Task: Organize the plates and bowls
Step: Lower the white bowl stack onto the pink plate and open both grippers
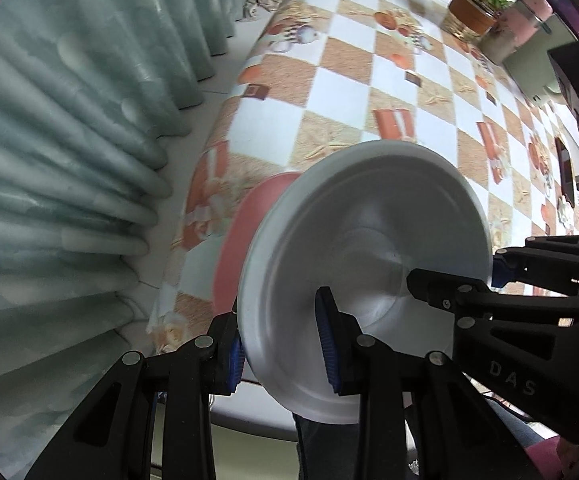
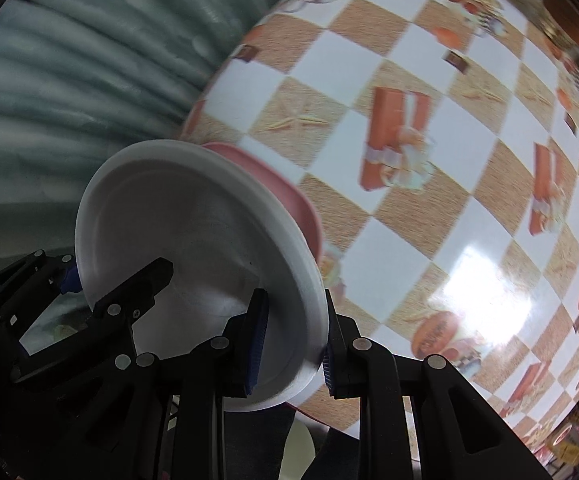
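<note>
A white plate (image 1: pixel 369 248) is held tilted above a pink plate (image 1: pixel 245 232) that lies on the checked tablecloth near the table's front edge. My left gripper (image 1: pixel 283 352) is shut on the white plate's near rim, one pad on each face. My right gripper (image 2: pixel 291 344) is shut on the opposite rim of the same white plate (image 2: pixel 193 232). The right gripper also shows in the left wrist view (image 1: pixel 453 276), and the left gripper in the right wrist view (image 2: pixel 117 276). The pink plate (image 2: pixel 285 196) is mostly hidden behind the white one.
The checked tablecloth (image 1: pixel 369 80) covers a long table. A potted plant in a brown basket (image 1: pixel 471 8), a pink-lidded jar (image 1: pixel 529 12) and a green box (image 1: pixel 529 68) stand at the far end. Green curtains (image 1: pixel 69 140) hang along the left.
</note>
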A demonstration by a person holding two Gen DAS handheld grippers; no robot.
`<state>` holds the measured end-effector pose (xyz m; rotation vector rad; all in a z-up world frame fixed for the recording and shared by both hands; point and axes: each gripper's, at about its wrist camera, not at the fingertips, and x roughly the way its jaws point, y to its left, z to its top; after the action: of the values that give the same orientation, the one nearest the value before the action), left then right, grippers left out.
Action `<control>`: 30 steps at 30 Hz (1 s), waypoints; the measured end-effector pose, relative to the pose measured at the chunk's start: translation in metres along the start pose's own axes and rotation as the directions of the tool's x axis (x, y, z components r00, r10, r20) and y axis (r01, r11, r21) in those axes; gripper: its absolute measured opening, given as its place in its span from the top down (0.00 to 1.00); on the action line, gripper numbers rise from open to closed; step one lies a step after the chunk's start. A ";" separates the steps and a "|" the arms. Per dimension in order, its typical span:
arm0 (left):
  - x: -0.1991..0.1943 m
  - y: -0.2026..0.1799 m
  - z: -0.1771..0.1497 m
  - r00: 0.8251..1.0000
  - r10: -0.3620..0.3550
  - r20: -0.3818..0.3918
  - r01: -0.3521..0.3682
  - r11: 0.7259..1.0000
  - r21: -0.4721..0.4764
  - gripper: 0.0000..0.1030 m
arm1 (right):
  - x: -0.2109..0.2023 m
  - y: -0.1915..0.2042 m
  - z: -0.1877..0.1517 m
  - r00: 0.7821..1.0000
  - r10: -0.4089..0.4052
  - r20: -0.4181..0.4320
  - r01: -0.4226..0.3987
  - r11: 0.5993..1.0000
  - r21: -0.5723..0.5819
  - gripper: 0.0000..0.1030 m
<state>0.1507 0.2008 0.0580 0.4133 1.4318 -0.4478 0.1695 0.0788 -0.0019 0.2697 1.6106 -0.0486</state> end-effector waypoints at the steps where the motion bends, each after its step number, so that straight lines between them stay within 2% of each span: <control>1: 0.001 0.002 -0.001 1.000 0.001 -0.003 -0.001 1.000 -0.003 0.66 | 0.001 0.003 0.000 1.000 0.000 -0.002 0.000 1.000 -0.008 0.75; 8: 0.006 0.011 -0.005 1.000 0.009 -0.025 -0.010 1.000 -0.013 0.66 | 0.012 0.017 0.005 1.000 -0.001 -0.028 0.000 1.000 -0.031 0.75; 13: 0.010 0.013 -0.002 0.999 0.009 -0.032 -0.009 1.000 -0.011 0.66 | 0.019 0.011 0.017 0.999 -0.004 -0.041 0.002 0.999 -0.034 0.75; 30: 0.031 0.014 0.005 0.997 0.025 -0.078 -0.027 1.000 -0.016 0.66 | 0.027 0.016 0.021 0.997 -0.014 -0.069 0.014 1.000 -0.011 0.75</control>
<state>0.1652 0.2082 0.0280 0.4395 1.5024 -0.4023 0.1928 0.0943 -0.0274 0.2546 1.6813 -0.0422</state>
